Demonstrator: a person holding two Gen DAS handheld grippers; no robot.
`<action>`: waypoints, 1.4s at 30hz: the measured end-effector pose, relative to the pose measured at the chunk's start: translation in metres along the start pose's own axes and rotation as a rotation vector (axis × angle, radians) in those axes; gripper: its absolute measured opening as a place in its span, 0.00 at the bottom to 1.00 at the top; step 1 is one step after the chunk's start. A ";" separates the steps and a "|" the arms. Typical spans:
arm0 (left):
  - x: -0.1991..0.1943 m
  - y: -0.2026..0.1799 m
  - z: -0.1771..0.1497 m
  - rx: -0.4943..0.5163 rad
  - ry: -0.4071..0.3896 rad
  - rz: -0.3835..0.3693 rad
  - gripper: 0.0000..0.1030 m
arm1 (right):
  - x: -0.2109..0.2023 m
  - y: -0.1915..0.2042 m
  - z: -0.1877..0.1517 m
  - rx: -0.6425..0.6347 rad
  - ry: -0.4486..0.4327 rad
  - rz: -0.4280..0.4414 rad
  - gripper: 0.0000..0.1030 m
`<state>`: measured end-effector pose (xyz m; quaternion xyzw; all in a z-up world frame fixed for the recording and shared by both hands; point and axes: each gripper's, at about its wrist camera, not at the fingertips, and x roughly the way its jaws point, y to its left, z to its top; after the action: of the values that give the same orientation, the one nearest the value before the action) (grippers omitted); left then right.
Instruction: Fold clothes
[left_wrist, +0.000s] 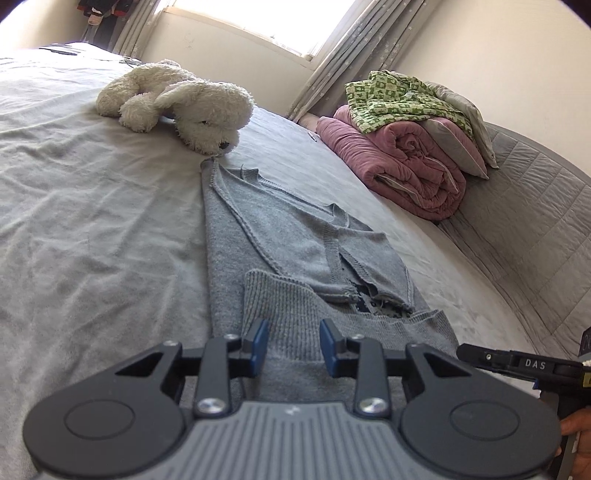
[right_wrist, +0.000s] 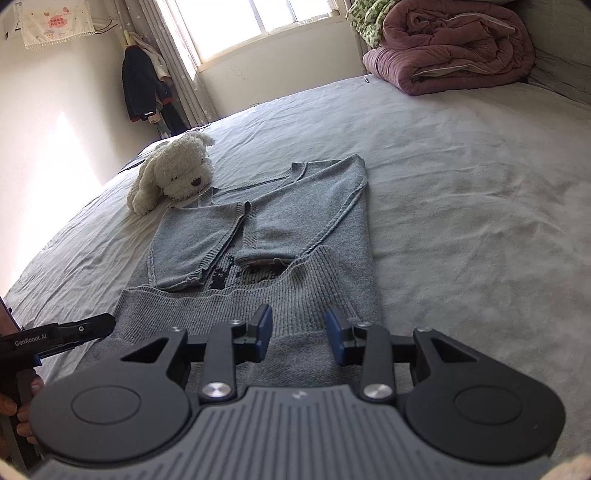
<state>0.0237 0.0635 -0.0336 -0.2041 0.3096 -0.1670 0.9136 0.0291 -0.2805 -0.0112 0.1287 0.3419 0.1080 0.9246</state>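
Note:
A grey knit sweater (left_wrist: 295, 240) (right_wrist: 295, 221) lies flat on the bed, both sleeves folded in across its body. Its ribbed hem (left_wrist: 295, 314) (right_wrist: 229, 306) is turned up over the lower part. My left gripper (left_wrist: 294, 341) hovers open just over the near left part of the hem, blue pads apart, nothing between them. My right gripper (right_wrist: 298, 332) is open too, above the near right part of the hem. Each gripper shows at the edge of the other's view: the right one (left_wrist: 517, 363), the left one (right_wrist: 62, 334).
A white plush dog (left_wrist: 177, 101) (right_wrist: 173, 171) lies at the sweater's collar end. Folded pink quilt (left_wrist: 406, 166) (right_wrist: 450, 44), green patterned cloth (left_wrist: 402, 99) and pillows are stacked by the padded headboard (left_wrist: 535, 206). Light grey sheet (left_wrist: 92, 221) (right_wrist: 461, 221) spreads on both sides. Coats (right_wrist: 142, 85) hang near the window.

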 end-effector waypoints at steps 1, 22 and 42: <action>-0.001 0.001 0.001 -0.004 0.002 0.005 0.31 | 0.002 -0.001 -0.001 0.000 0.013 -0.017 0.35; -0.031 0.039 0.012 -0.247 0.186 -0.024 0.55 | -0.018 -0.058 0.001 0.261 0.105 0.018 0.41; -0.008 0.068 0.006 -0.362 0.421 -0.227 0.60 | -0.003 -0.109 0.001 0.522 0.238 0.328 0.50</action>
<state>0.0333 0.1272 -0.0579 -0.3577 0.4920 -0.2490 0.7536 0.0397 -0.3847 -0.0428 0.4013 0.4384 0.1786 0.7841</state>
